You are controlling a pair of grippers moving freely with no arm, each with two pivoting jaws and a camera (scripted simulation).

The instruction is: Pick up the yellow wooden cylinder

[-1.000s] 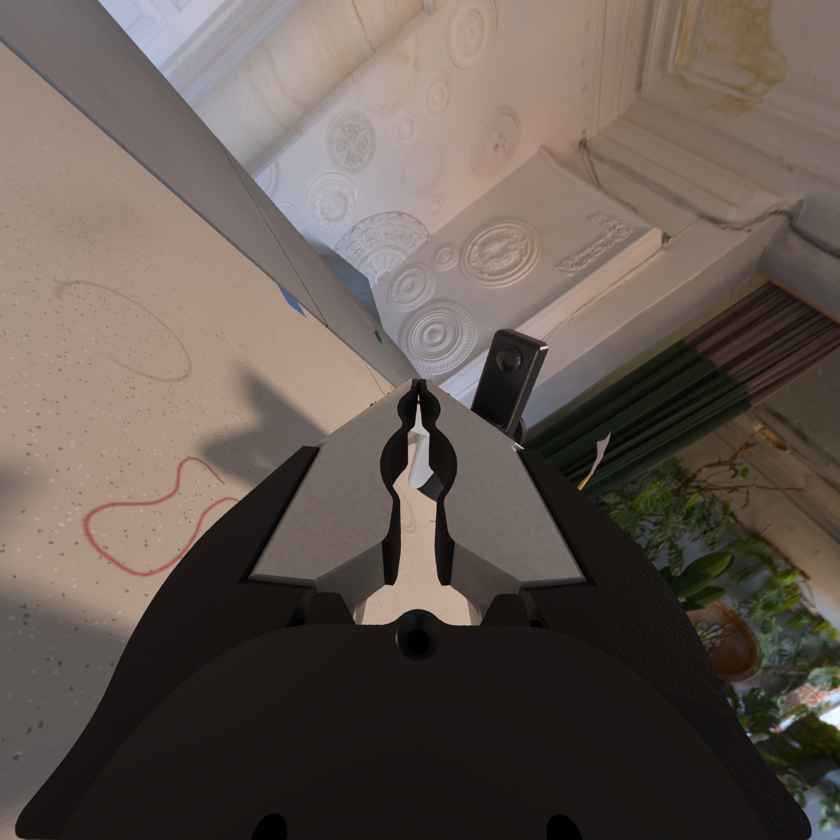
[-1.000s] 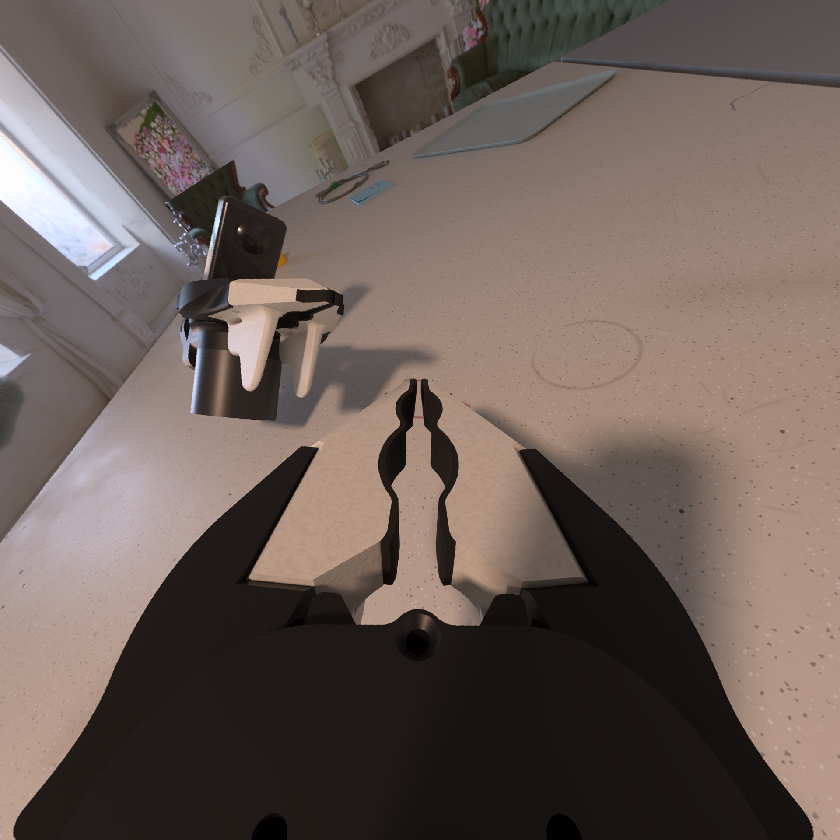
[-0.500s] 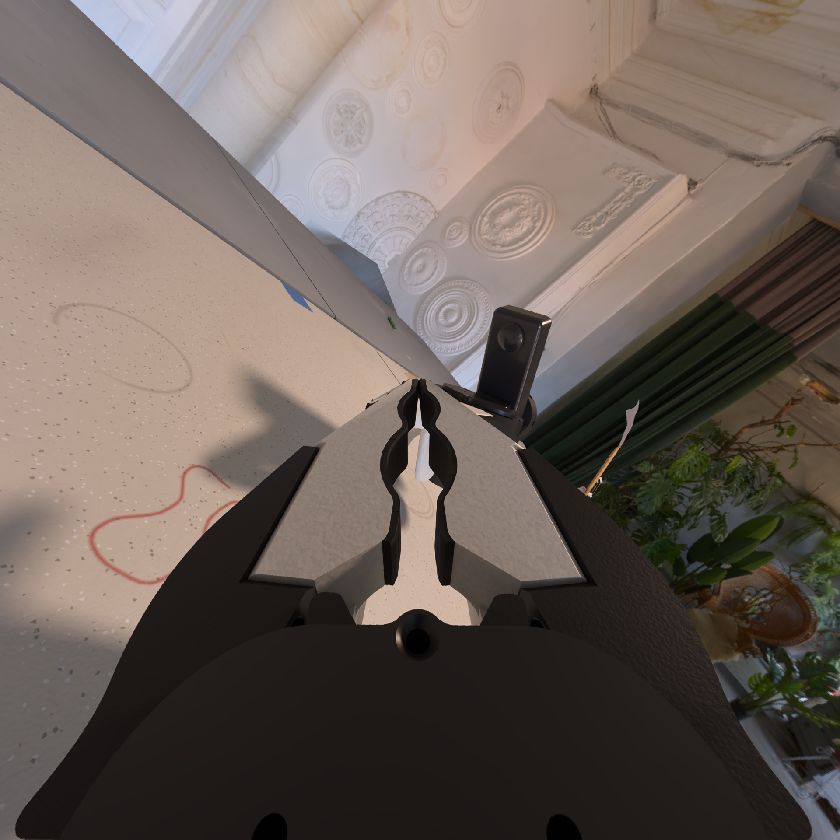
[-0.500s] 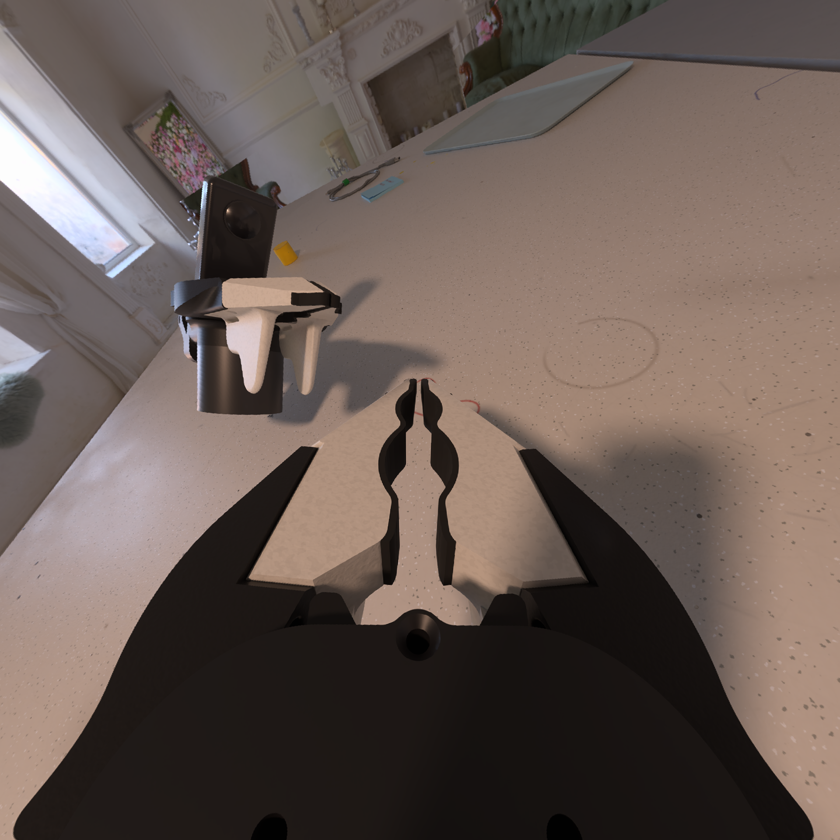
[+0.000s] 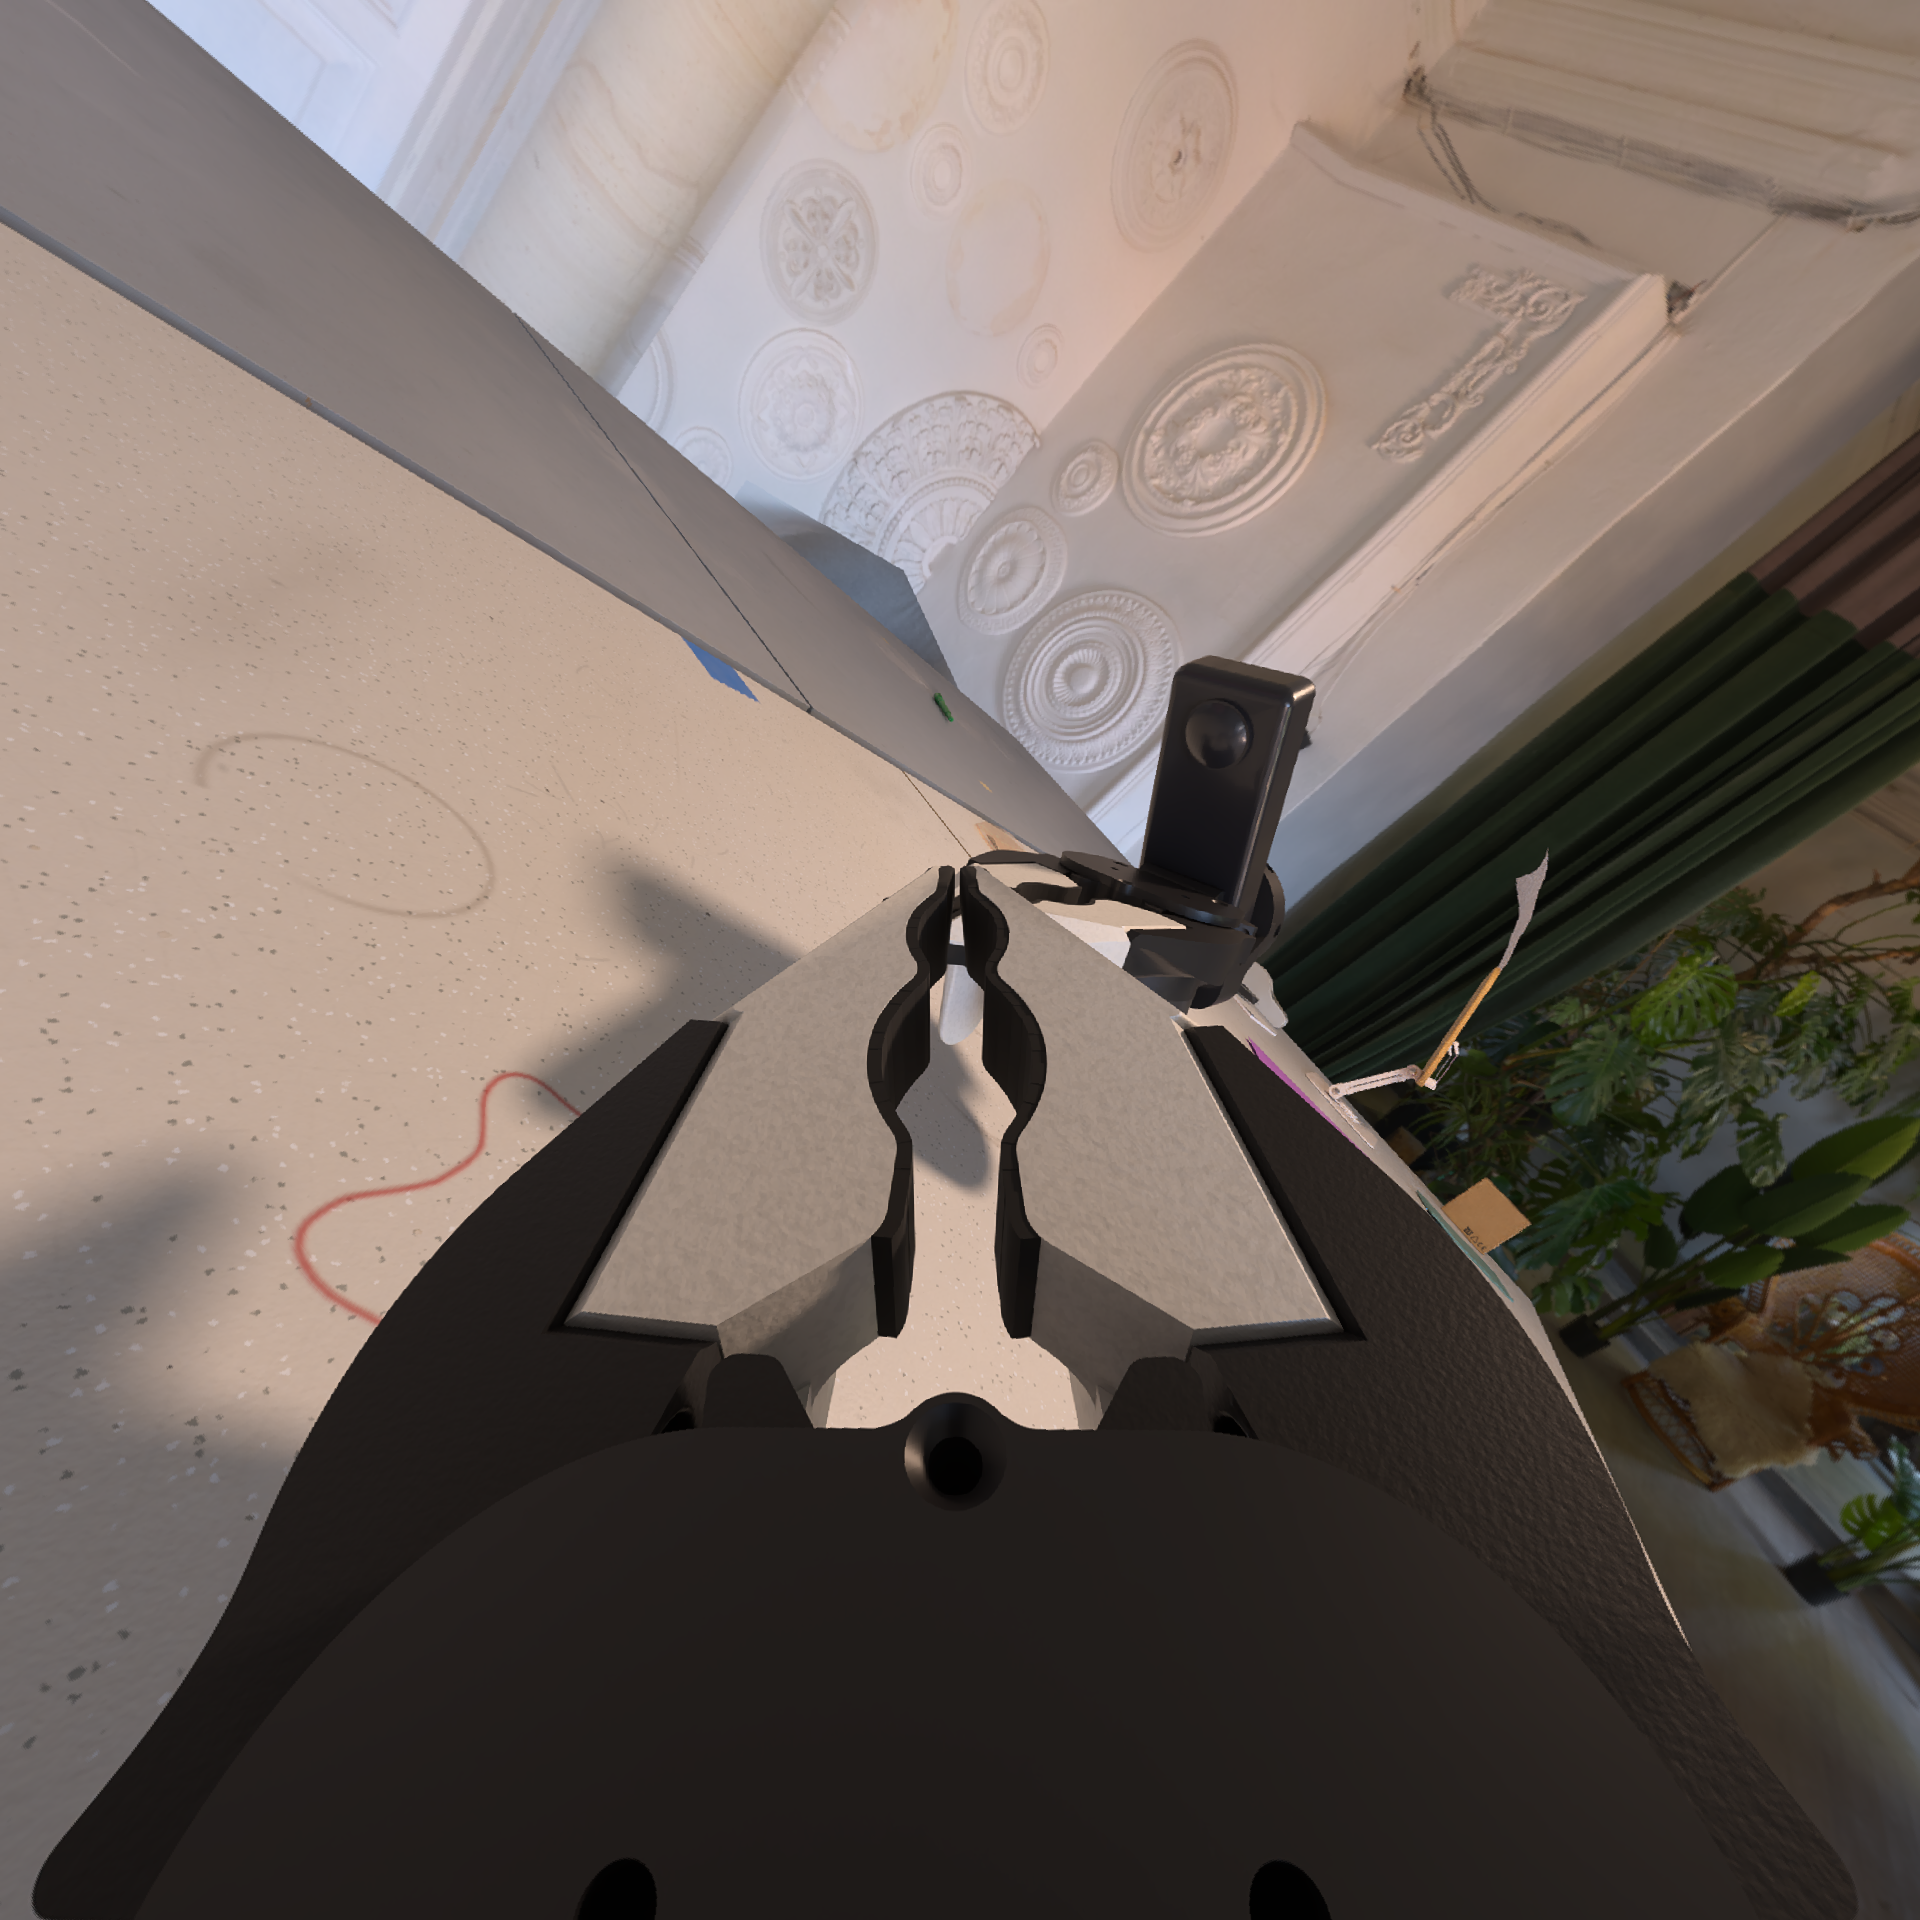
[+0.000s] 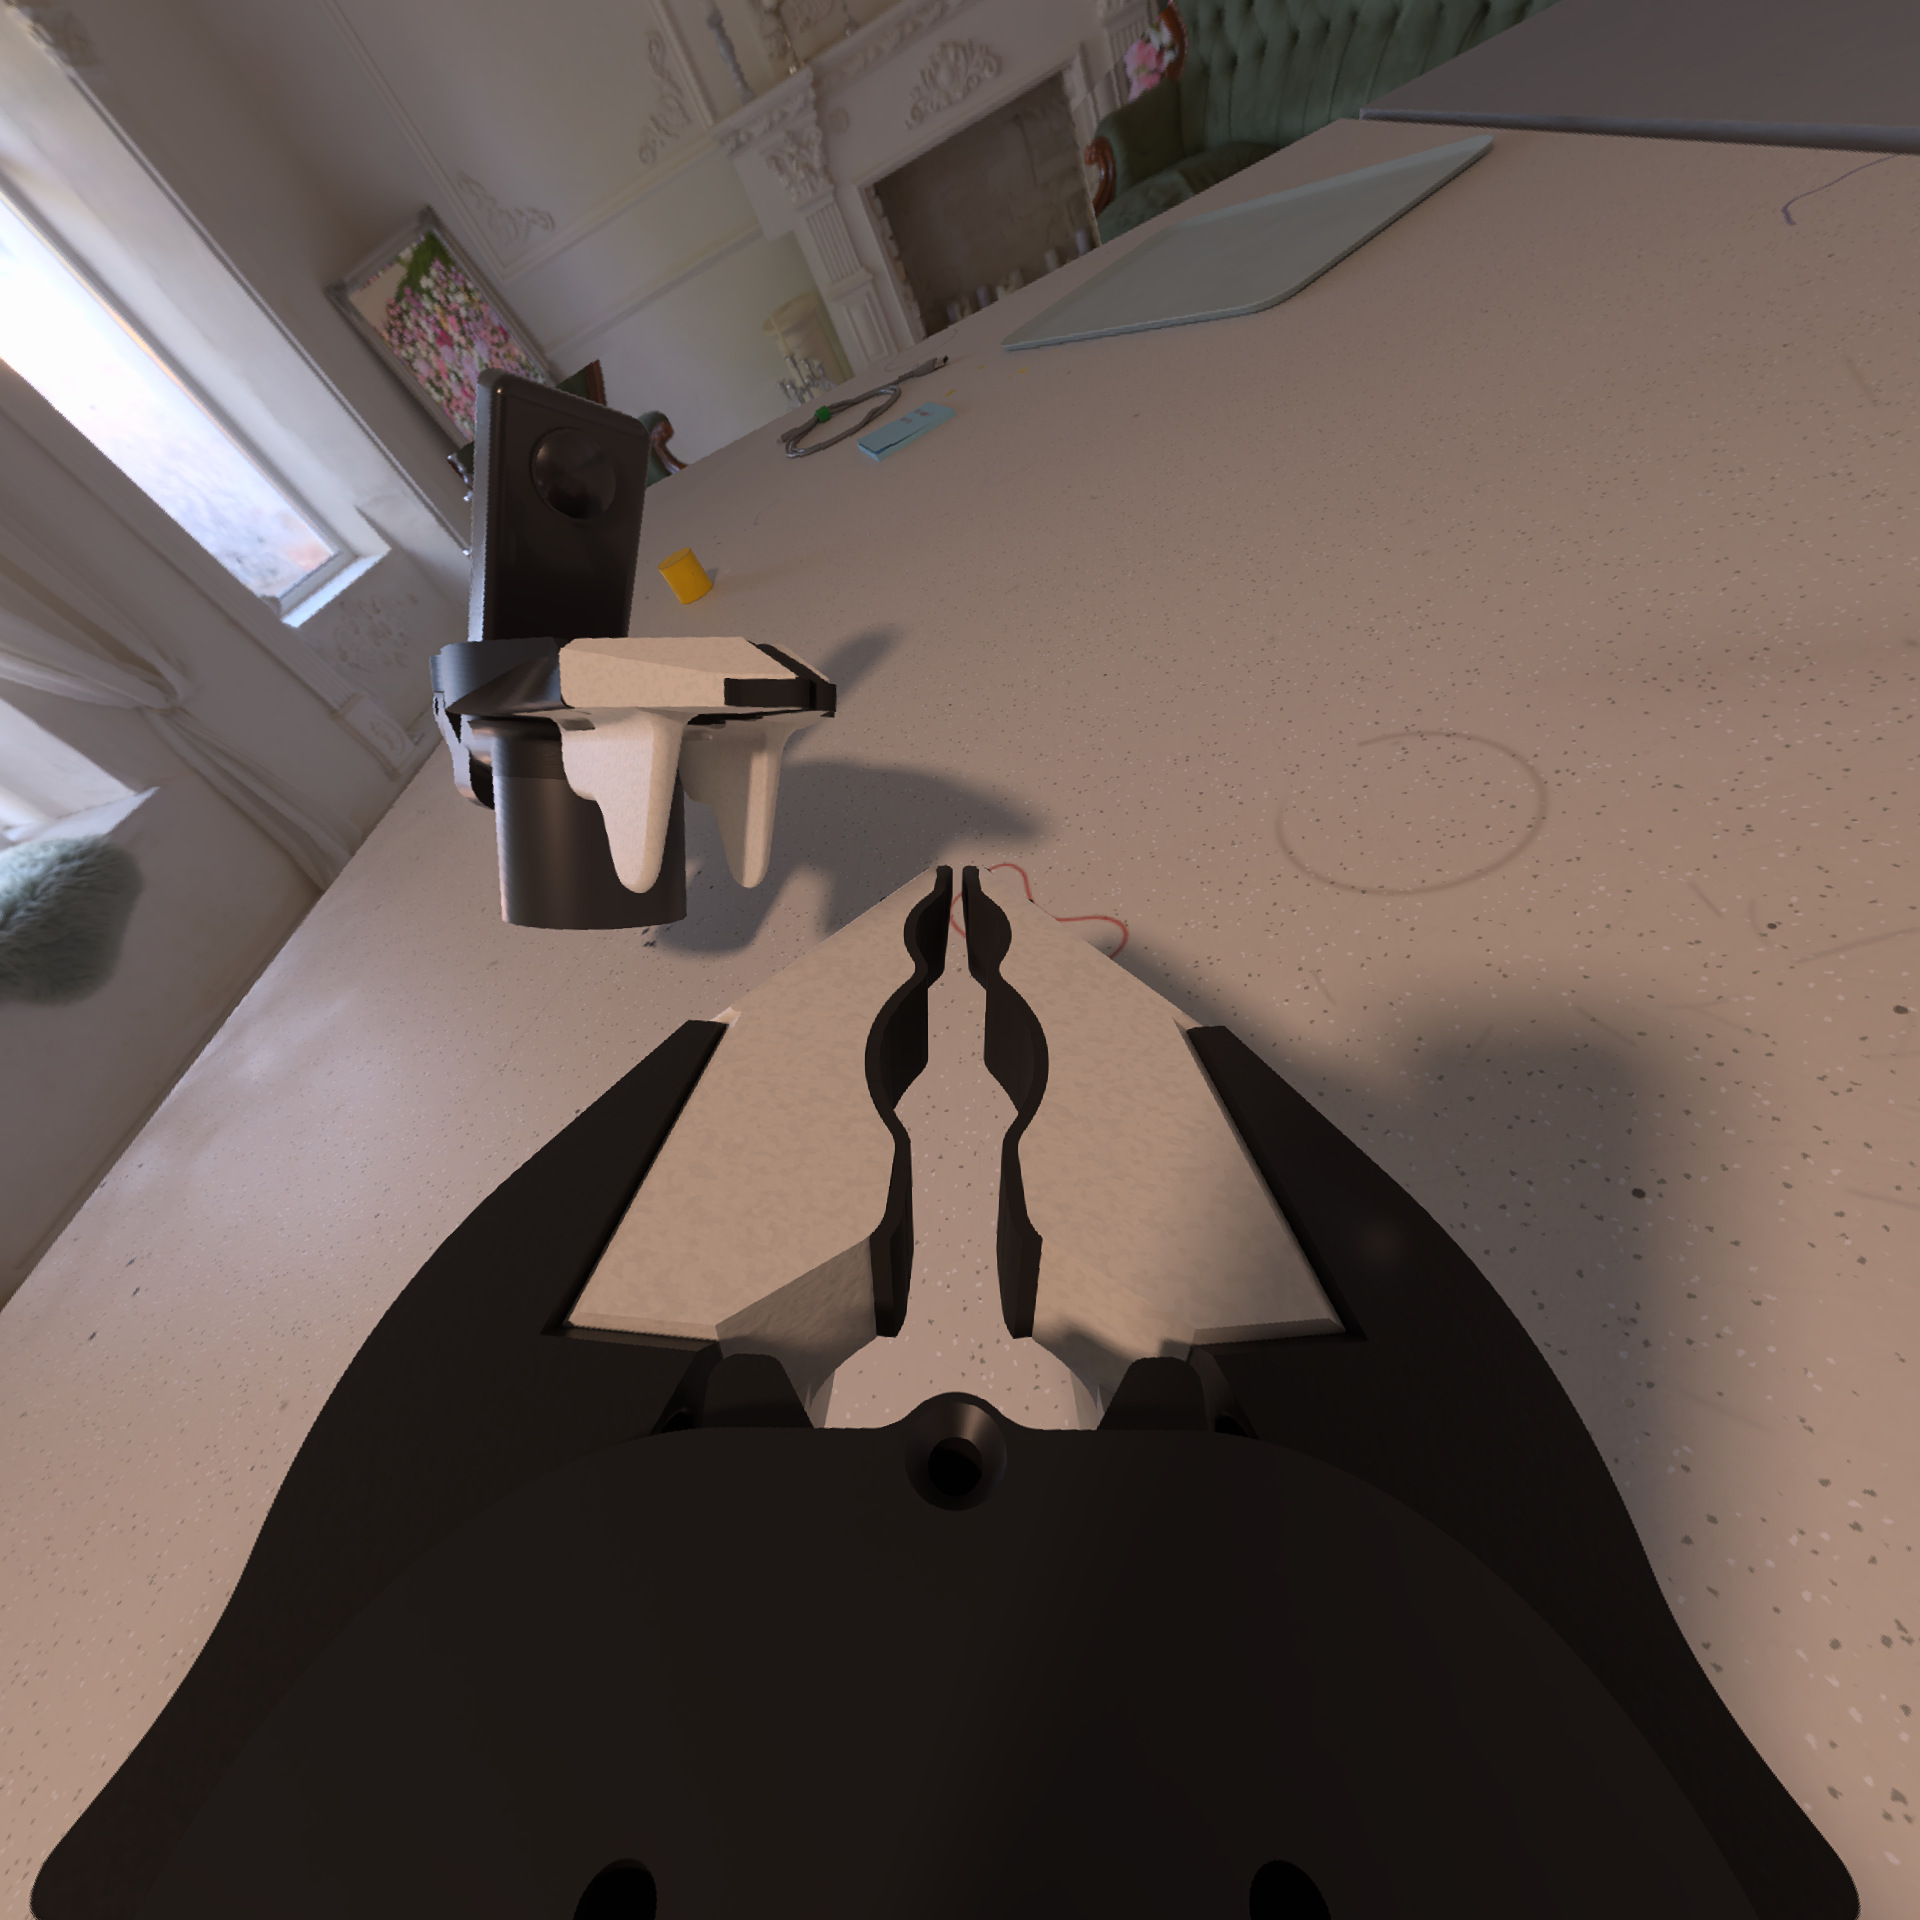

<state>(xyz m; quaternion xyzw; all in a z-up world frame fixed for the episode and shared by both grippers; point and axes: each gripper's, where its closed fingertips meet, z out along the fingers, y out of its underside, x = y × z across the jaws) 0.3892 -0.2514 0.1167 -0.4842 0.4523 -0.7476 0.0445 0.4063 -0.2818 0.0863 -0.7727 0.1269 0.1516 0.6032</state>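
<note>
Both the left gripper [image 5: 956, 883] and right gripper [image 6: 956, 881] sit nearly closed and empty, yellow wooden cylinder [image 6: 686, 575] well apart.

- The yellow wooden cylinder [image 6: 685, 575] is a short, stubby piece, plain bright yellow all over.
- It shows only in the right wrist view, small, in the upper left of the frame.
- It rests on the pale speckled tabletop [image 6: 1351, 582], seemingly upright on one flat end, though it is too small to be sure.
- Nothing touches it.
</note>
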